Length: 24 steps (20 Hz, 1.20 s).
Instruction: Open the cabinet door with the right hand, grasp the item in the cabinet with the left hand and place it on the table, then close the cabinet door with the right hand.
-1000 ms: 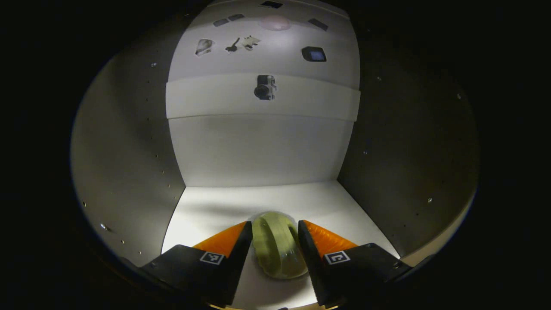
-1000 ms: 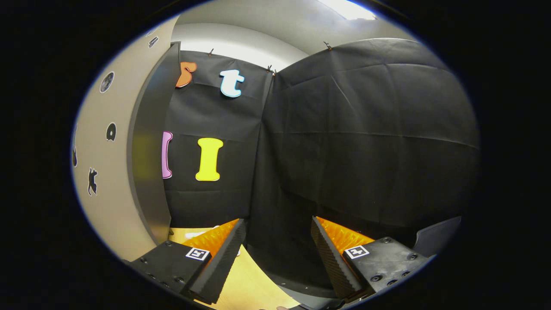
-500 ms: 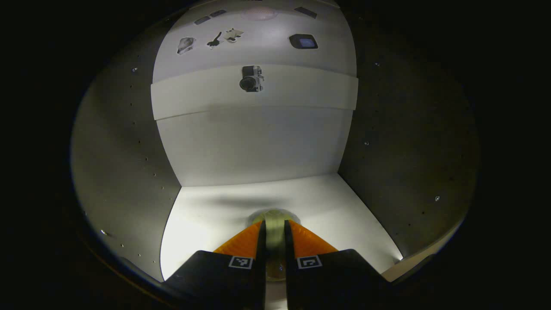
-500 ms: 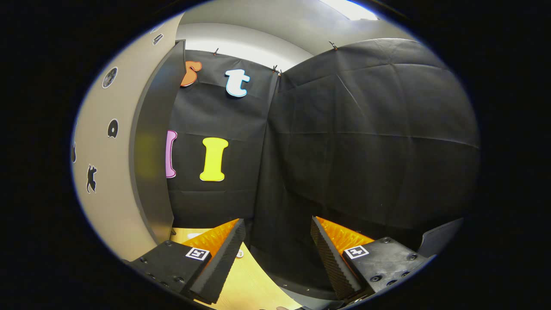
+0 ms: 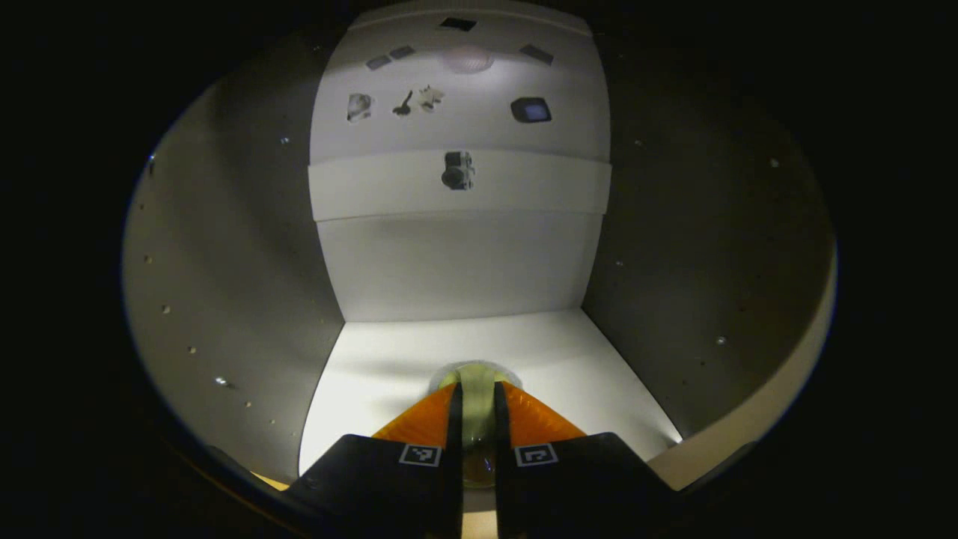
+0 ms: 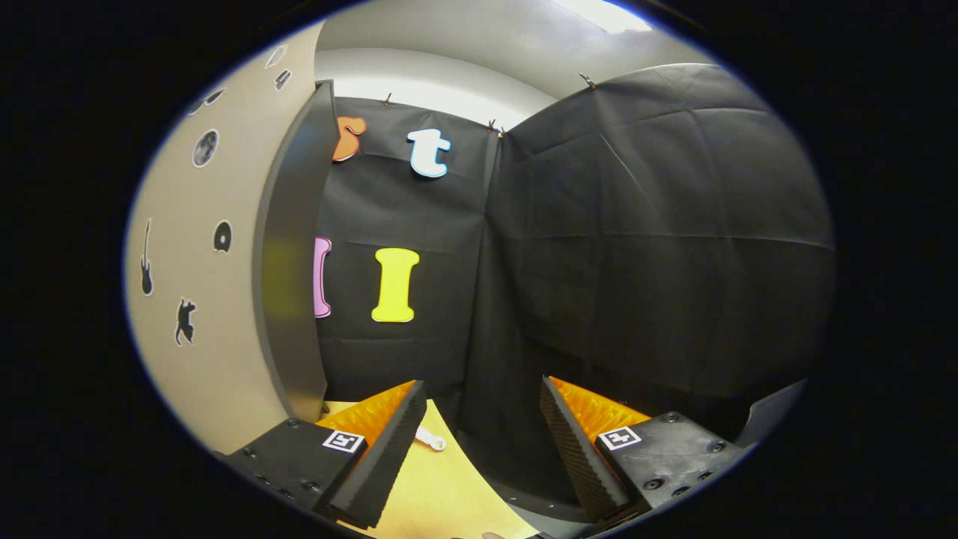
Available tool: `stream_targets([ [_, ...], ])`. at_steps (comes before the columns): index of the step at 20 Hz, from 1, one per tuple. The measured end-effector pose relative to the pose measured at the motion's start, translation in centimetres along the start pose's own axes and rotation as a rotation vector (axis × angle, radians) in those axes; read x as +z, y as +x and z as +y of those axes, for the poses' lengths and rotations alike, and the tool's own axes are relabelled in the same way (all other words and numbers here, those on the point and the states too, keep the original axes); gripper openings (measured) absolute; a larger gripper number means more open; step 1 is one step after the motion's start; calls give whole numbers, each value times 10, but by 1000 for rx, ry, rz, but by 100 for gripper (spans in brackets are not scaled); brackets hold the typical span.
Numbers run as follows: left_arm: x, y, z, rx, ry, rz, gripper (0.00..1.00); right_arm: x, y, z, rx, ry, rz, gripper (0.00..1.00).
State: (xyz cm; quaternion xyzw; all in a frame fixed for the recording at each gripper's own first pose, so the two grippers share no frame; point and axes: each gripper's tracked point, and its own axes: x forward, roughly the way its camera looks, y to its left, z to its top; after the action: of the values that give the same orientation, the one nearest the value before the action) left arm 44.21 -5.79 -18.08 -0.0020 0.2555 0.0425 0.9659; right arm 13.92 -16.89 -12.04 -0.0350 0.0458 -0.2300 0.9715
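In the left gripper view, the cabinet (image 5: pixel 464 262) stands open with pale walls, and the left tool (image 5: pixel 477 419) reaches onto its white floor. A yellowish-green round item under a clear cover (image 5: pixel 477 378) sits between this tool's fingers near the front of the cabinet floor; both fingers press on its sides, so the tool is pinching it. What the item is exactly cannot be told. Above, a shelf edge (image 5: pixel 460 183) crosses the cabinet's back, and small dark stickers (image 5: pixel 456 171) dot the back panel.

In the right gripper view, the right tool (image 6: pixel 483 419) hangs with its fingers spread and nothing between them, over the yellow wooden counter (image 6: pixel 441 494). A small white object (image 6: pixel 430 439) lies on the counter just beside the tool's left finger. The cabinet door (image 6: pixel 292 262) stands swung open at the left, edge-on, beside a beige panel with dark stickers (image 6: pixel 183 322). Black cloth forms the booth's wall (image 6: pixel 644 247) behind.
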Motion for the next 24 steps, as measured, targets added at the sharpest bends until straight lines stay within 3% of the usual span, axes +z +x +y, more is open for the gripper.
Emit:
stream_targets([
  [5,-24,-82,-14,-37,-25,-38,21,5,-10,14,64,11,-13,98],
  [11,-87,-183,-21,-78,-74,-28,22,19,-29,29,151,14,-68,97],
  [14,-124,-224,-20,-80,-47,-18,21,19,-39,34,181,23,-72,97],
  [18,-172,-261,-35,-132,-70,-8,21,18,-57,42,206,62,-57,96],
  [24,-241,-273,-38,-121,-100,12,19,17,-74,45,212,73,-53,97],
])
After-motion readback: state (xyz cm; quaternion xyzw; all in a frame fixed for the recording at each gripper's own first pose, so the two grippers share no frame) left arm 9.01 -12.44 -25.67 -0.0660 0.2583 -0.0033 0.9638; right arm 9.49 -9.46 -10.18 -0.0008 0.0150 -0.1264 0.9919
